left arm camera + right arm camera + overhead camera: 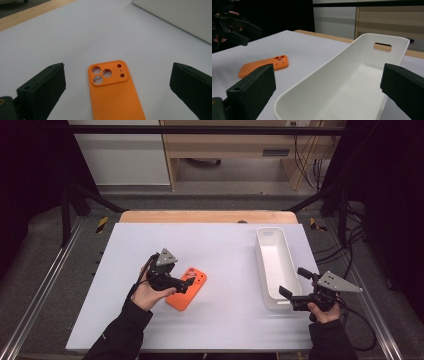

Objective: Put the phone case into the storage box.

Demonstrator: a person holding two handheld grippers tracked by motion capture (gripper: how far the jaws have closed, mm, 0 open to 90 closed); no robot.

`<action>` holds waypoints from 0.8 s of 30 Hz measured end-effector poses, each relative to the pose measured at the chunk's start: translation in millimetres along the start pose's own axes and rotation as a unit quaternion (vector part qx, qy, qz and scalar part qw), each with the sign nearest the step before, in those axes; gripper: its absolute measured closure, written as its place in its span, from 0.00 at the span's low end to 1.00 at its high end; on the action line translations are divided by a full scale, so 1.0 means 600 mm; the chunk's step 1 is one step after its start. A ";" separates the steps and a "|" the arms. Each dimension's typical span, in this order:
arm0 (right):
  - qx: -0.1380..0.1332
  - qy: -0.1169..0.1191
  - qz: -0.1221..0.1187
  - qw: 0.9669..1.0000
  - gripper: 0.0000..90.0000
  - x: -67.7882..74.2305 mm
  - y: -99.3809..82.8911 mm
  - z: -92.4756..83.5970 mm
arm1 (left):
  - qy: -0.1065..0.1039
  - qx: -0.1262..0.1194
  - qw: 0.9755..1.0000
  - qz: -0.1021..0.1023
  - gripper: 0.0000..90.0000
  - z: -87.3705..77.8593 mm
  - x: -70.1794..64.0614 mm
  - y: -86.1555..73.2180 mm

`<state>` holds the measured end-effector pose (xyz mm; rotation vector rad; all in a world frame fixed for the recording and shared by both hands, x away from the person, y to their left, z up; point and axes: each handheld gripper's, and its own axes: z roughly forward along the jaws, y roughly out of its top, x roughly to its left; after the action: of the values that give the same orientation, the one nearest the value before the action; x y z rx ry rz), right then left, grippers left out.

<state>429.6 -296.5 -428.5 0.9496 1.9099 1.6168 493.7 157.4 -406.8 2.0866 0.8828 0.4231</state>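
Note:
An orange phone case (184, 299) lies flat on the white table top, camera cut-outs at its far end. My left gripper (186, 284) hovers over the case's left side, and a hand holds it. In the left gripper view its jaws stand wide apart, with the case (115, 100) on the table between them and clear of both, so the left gripper (117, 82) is open. My right gripper (294, 281) sits at the near right corner of a long white tray (272, 235). The right gripper (329, 85) is open, with nothing between its jaws.
The white tray (324, 75) is empty, runs front to back on the right side of the table and has a handle slot in its far wall. A wooden table edge (207, 216) shows behind the white top. Metal frame rails flank both sides.

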 end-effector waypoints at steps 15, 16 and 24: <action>0.001 0.002 -0.002 1.000 0.01 0.000 0.000 -0.001 | -0.001 0.033 0.999 -0.005 0.00 0.037 -0.001 -0.020; 0.001 0.001 -0.002 1.000 0.01 0.001 0.000 0.000 | -0.002 0.037 0.999 -0.005 0.00 0.040 -0.001 -0.023; 0.002 0.001 -0.004 1.000 0.01 0.000 0.000 0.000 | 0.001 0.058 0.998 -0.009 0.00 0.055 0.002 -0.031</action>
<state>429.4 -296.2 -428.5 0.9422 1.9173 1.6108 504.9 147.9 -441.6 2.1818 0.9464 0.3733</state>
